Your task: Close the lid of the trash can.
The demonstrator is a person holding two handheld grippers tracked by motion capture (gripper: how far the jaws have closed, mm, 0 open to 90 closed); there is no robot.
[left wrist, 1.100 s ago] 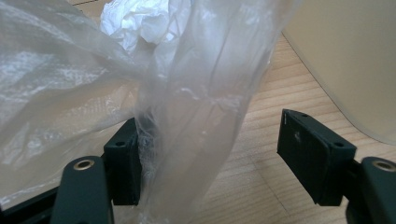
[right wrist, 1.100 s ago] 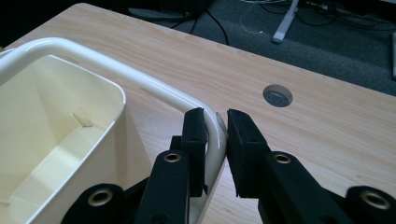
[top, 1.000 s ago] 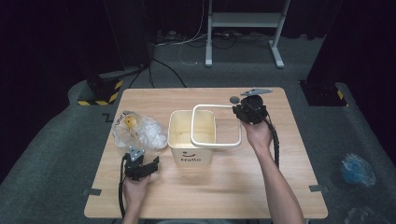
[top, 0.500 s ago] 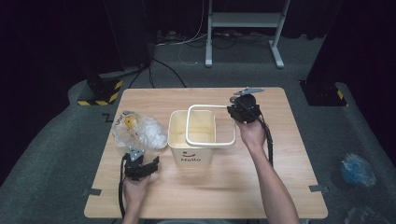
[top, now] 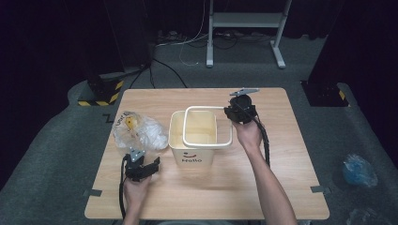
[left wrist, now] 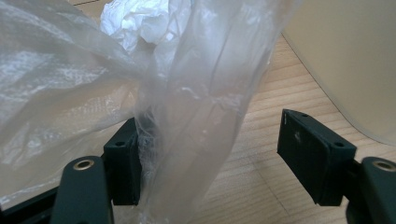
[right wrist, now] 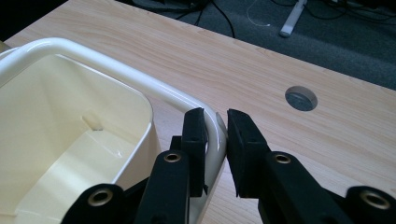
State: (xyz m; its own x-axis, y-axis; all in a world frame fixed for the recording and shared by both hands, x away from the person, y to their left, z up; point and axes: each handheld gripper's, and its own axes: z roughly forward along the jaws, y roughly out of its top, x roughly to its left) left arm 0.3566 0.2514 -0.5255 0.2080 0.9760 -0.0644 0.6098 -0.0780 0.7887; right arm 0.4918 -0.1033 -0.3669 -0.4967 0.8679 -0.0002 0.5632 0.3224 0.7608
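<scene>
The right claw (top: 231, 111) has shifted the gripped bin ring (top: 207, 127) left; the left claw (top: 142, 165), open around the plastic bag (top: 141, 131), must close next.

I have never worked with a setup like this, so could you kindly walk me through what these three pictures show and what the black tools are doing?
A person sits at a wooden table and holds a hand-held two-jaw gripper in each hand; there is no robot arm. The high view looks down from above the person's side. The other two pictures come from cameras that ride on the grippers and look along their black jaws.

On the table stands a cream bin with a loose white rim ring lifted off it and shifted to one side. The right gripper is clamped on a corner of that ring. Left of the bin lies a crumpled clear plastic bag. The left gripper has its jaws wide open, with a fold of the bag hanging between them, not yet pinched.
</scene>
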